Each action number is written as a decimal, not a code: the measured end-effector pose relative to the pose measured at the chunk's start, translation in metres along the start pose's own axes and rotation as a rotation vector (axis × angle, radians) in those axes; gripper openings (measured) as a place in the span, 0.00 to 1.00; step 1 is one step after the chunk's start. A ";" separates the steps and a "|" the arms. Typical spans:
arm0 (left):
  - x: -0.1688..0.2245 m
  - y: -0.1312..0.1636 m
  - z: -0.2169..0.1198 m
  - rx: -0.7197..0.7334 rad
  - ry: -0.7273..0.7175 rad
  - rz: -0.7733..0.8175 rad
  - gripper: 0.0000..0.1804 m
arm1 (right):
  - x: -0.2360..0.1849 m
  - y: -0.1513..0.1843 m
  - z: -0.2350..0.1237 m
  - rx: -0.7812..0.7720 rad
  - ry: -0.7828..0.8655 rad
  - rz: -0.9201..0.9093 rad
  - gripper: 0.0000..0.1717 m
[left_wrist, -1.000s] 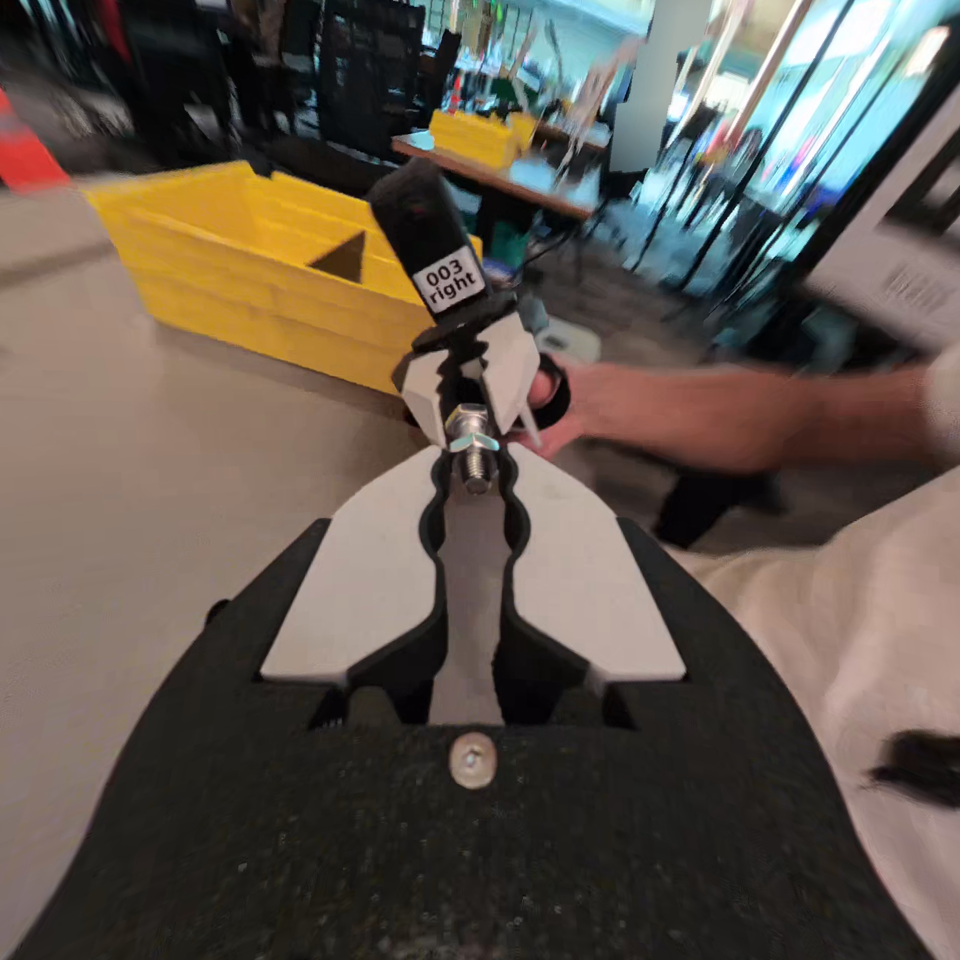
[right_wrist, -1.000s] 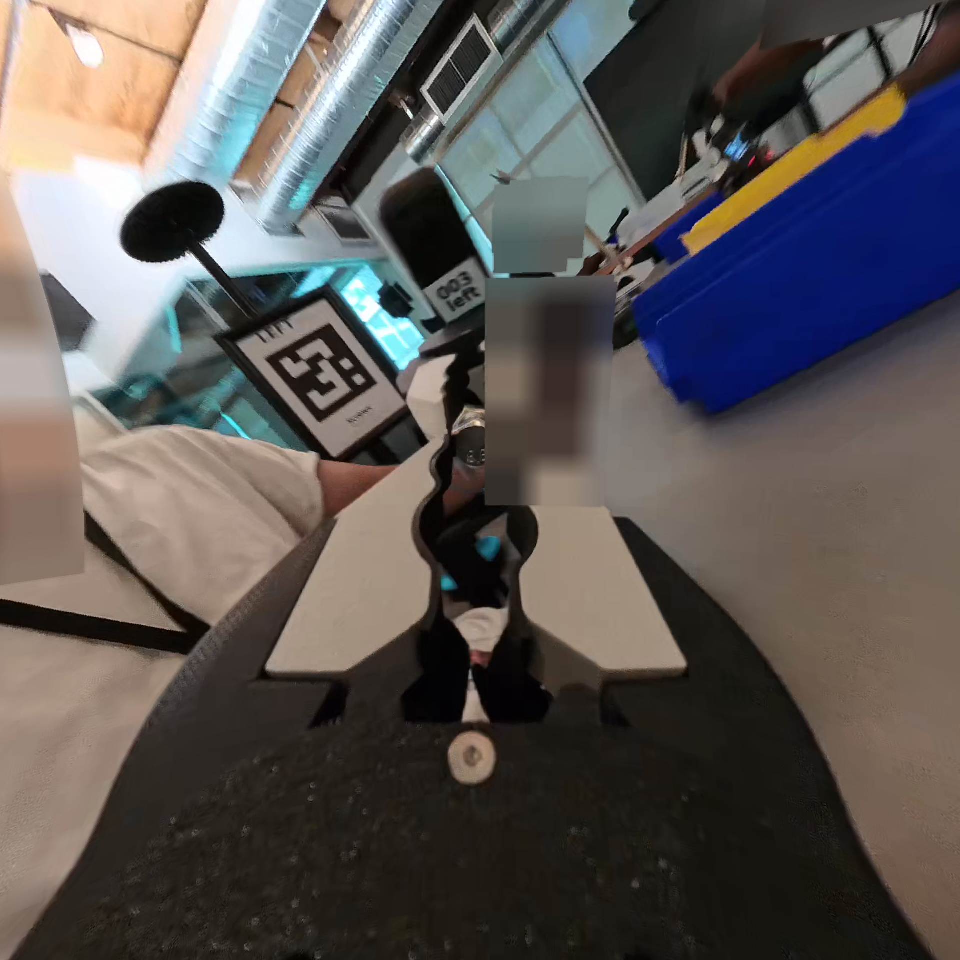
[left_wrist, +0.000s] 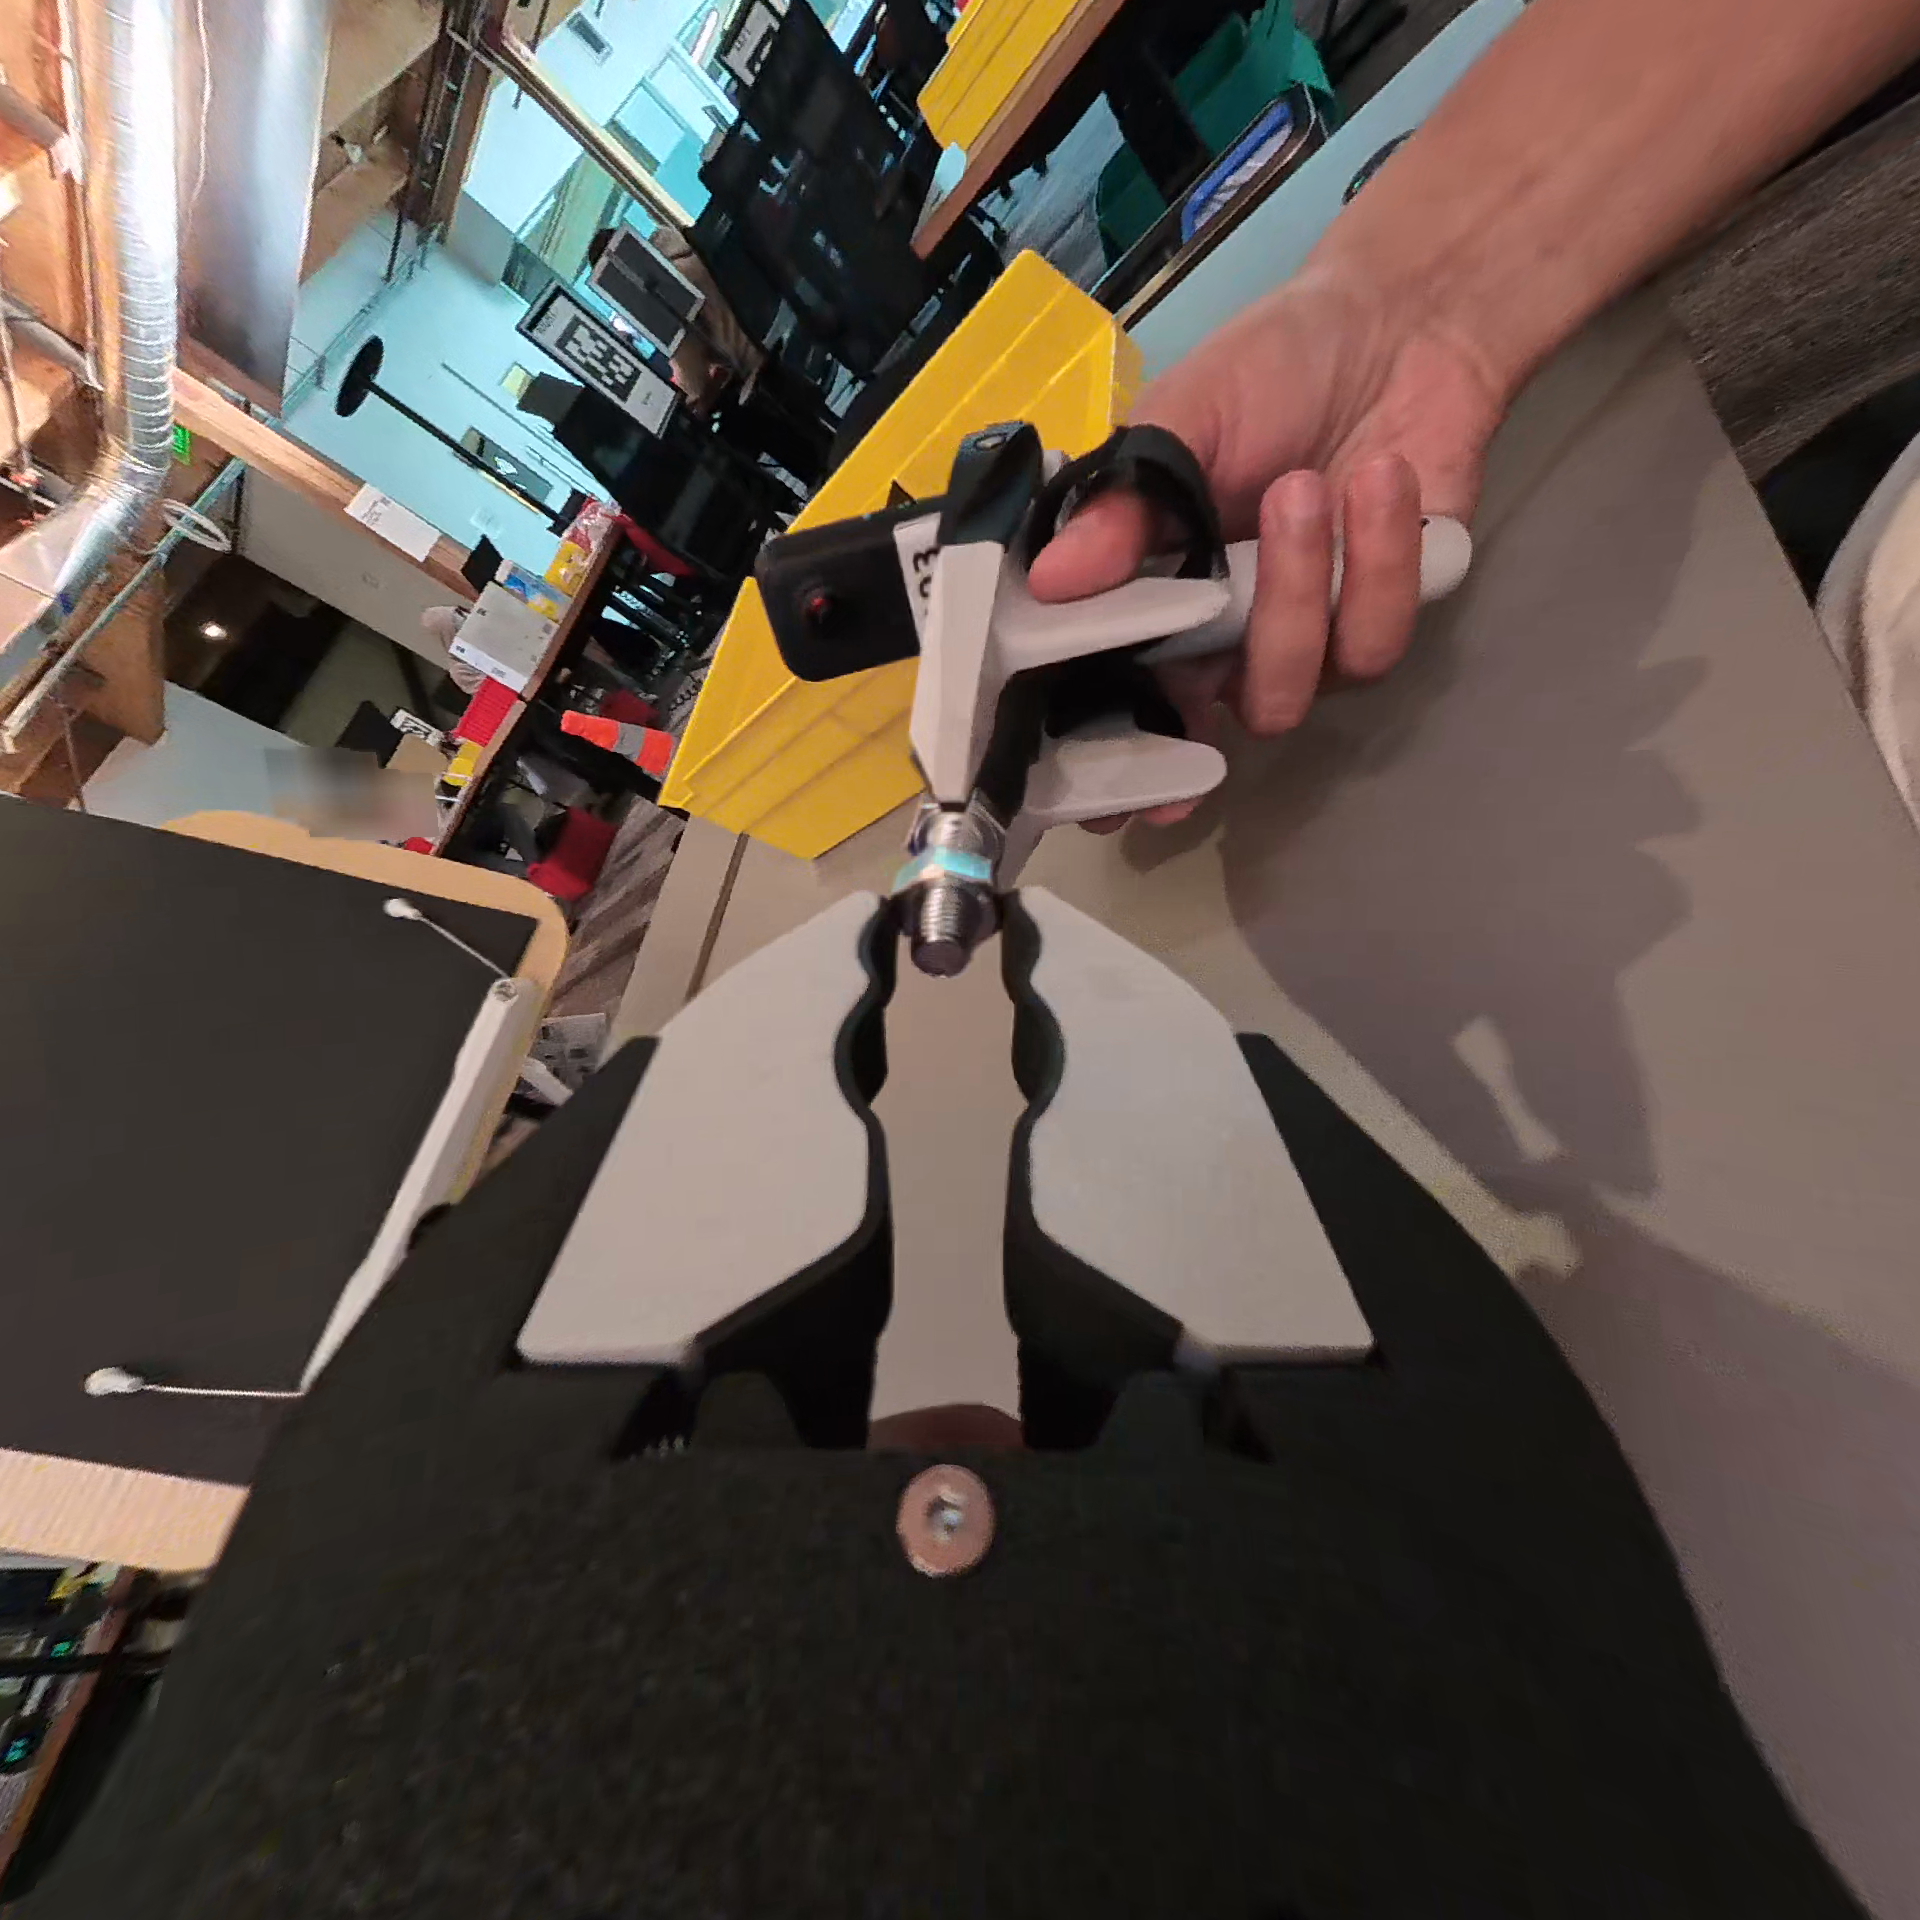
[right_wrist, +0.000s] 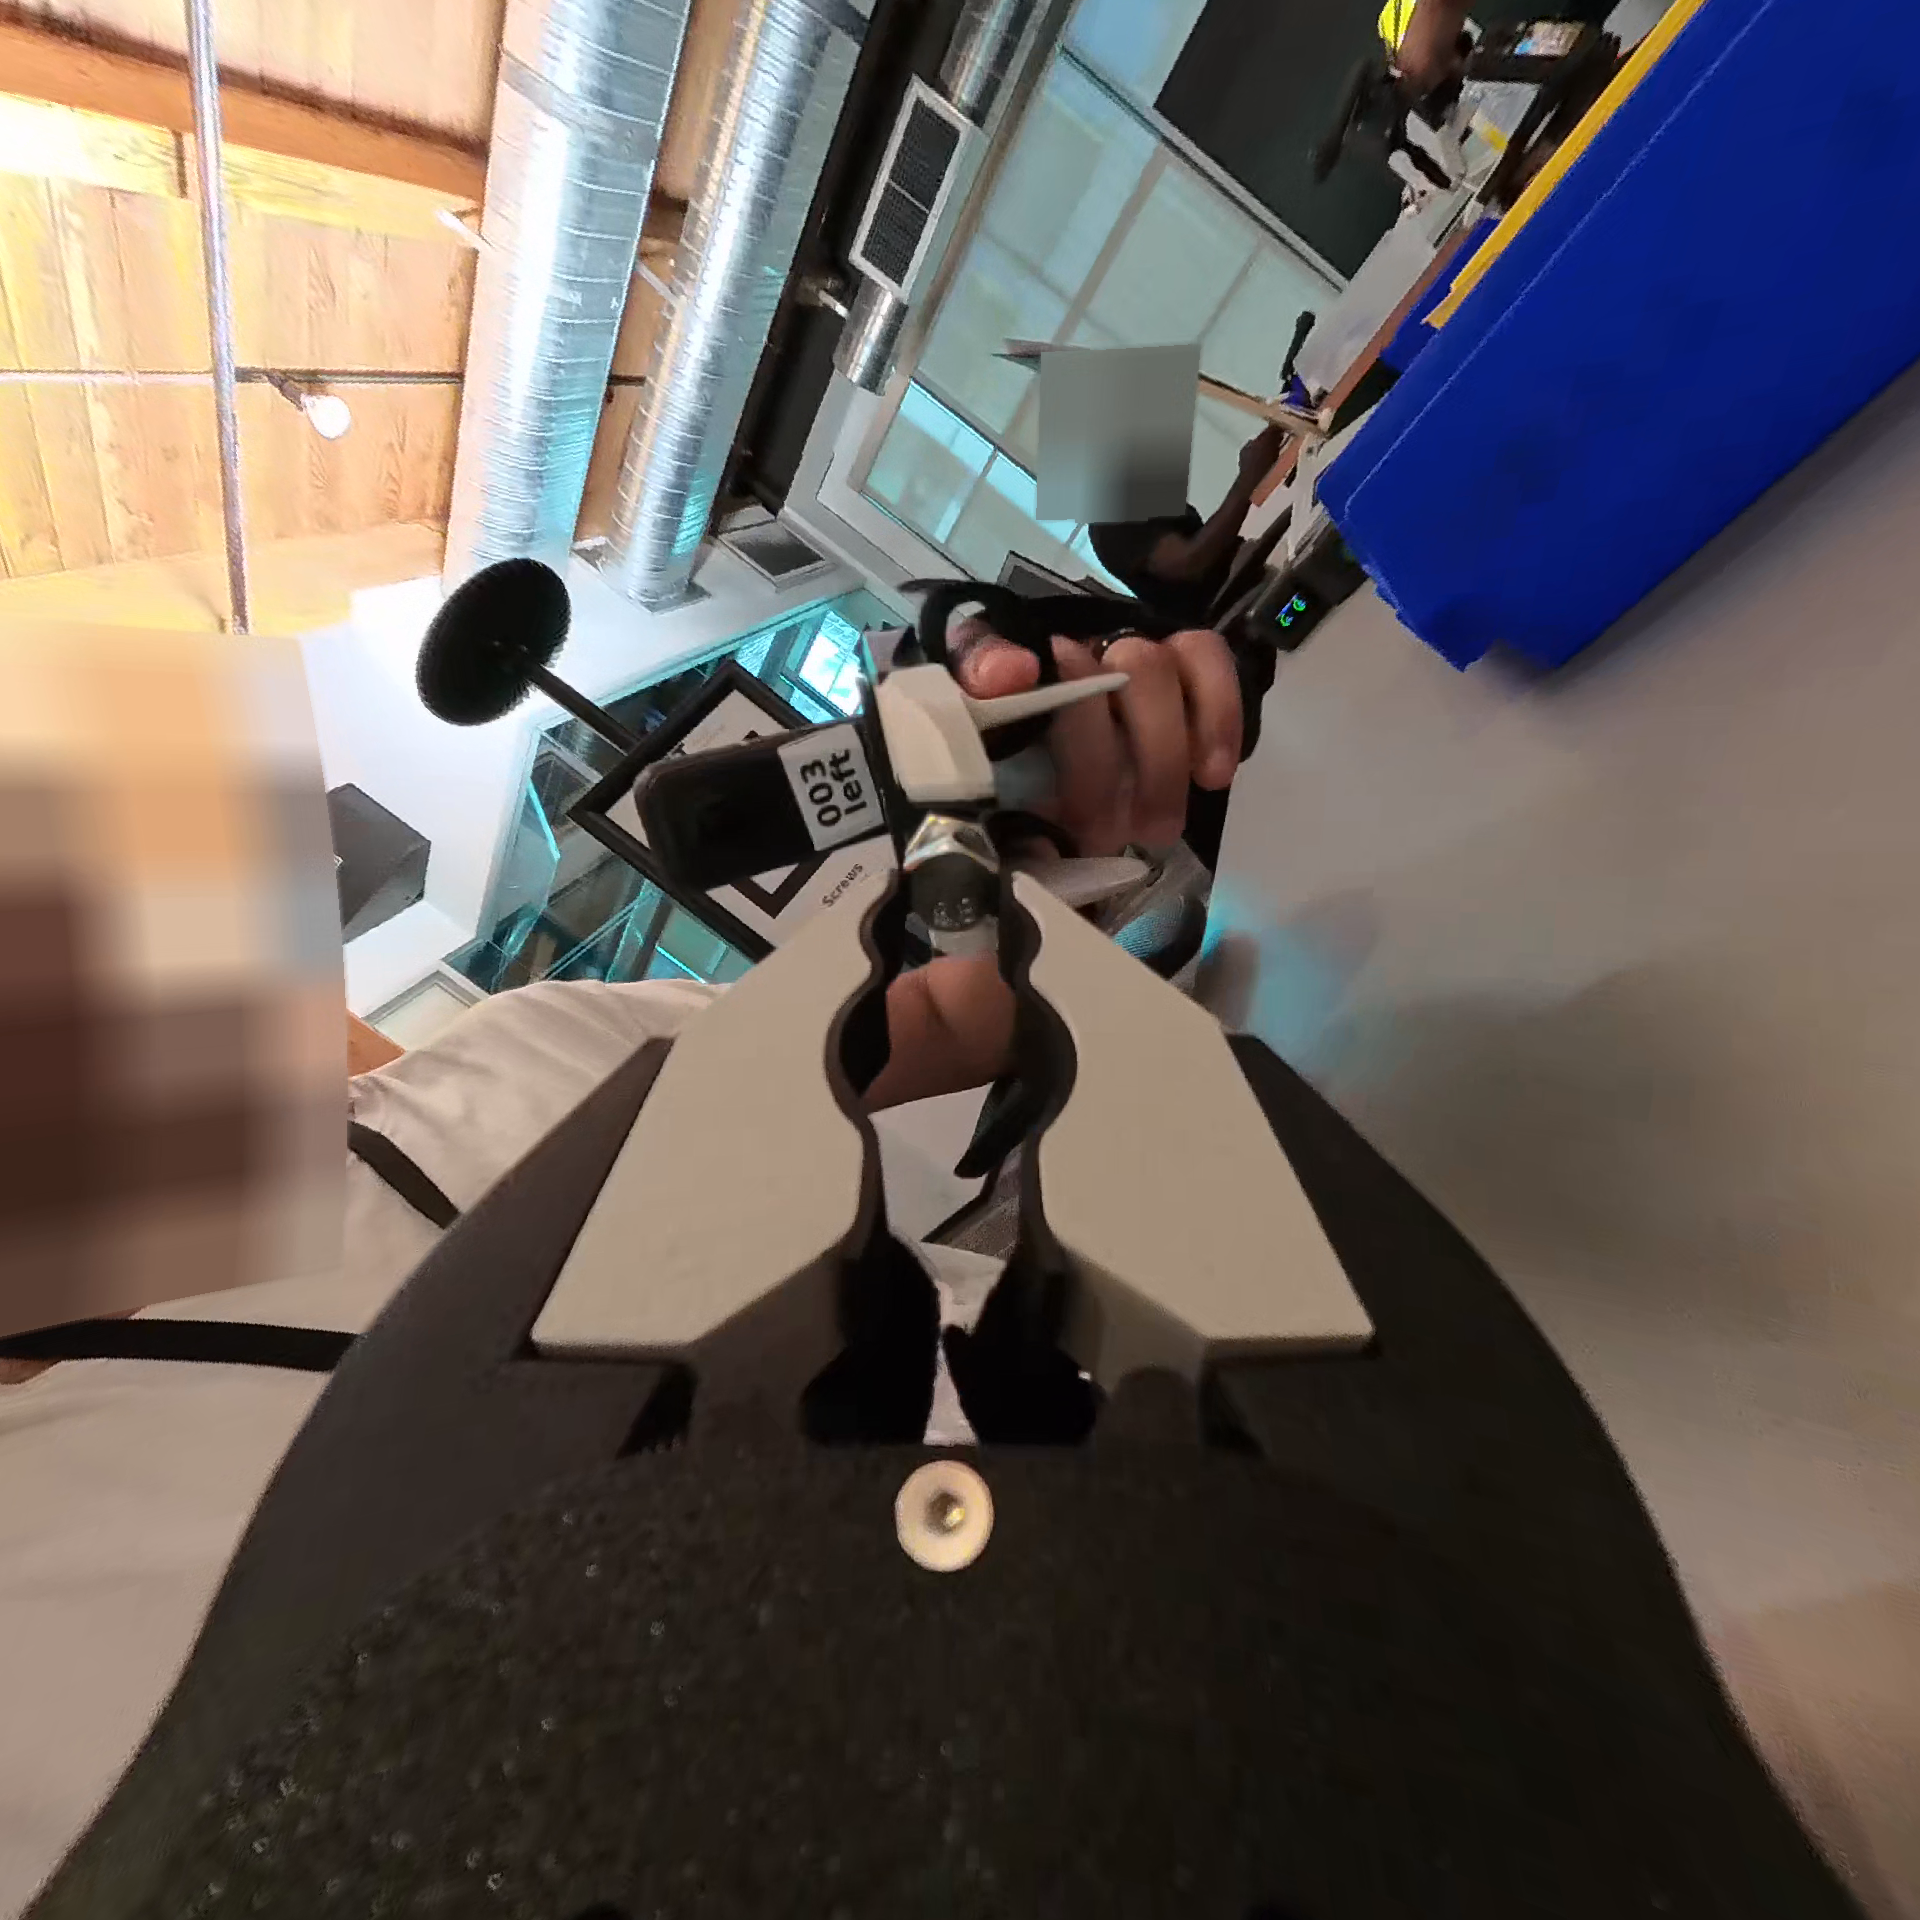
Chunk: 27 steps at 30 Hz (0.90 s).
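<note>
L tool (left_wrist: 940, 914) & R tool (right_wrist: 951, 904) both grip one bolt (left_wrist: 940, 925); nut (left_wrist: 951, 857) on it.

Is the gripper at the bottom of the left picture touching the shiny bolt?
Touching. In the left wrist view, the left gripper has both fingertips pressed against the threaded end of the bolt, with no gap visible on either side.

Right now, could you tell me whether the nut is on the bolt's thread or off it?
On it: the nut sits around the bolt, with bare thread sticking out past it toward the left tool.
</note>
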<state>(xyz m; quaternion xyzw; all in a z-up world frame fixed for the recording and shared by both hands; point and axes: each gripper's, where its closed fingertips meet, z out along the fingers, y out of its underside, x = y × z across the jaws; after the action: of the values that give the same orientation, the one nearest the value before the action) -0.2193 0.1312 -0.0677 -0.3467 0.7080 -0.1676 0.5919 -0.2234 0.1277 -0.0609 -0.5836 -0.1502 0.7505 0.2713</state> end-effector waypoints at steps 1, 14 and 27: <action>0.000 -0.001 0.000 0.004 0.008 -0.020 0.10 | -0.001 -0.001 0.000 0.004 -0.002 -0.003 0.09; -0.007 -0.022 -0.001 0.211 0.569 -1.609 0.10 | -0.006 -0.009 -0.004 -0.004 0.178 -0.547 0.10; -0.009 0.018 0.002 -0.044 0.230 -0.698 0.33 | 0.002 -0.015 -0.010 0.038 0.168 -0.376 0.09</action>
<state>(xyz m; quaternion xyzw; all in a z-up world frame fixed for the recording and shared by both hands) -0.2224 0.1510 -0.0733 -0.5588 0.6126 -0.3821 0.4080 -0.2106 0.1400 -0.0568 -0.6008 -0.2192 0.6379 0.4291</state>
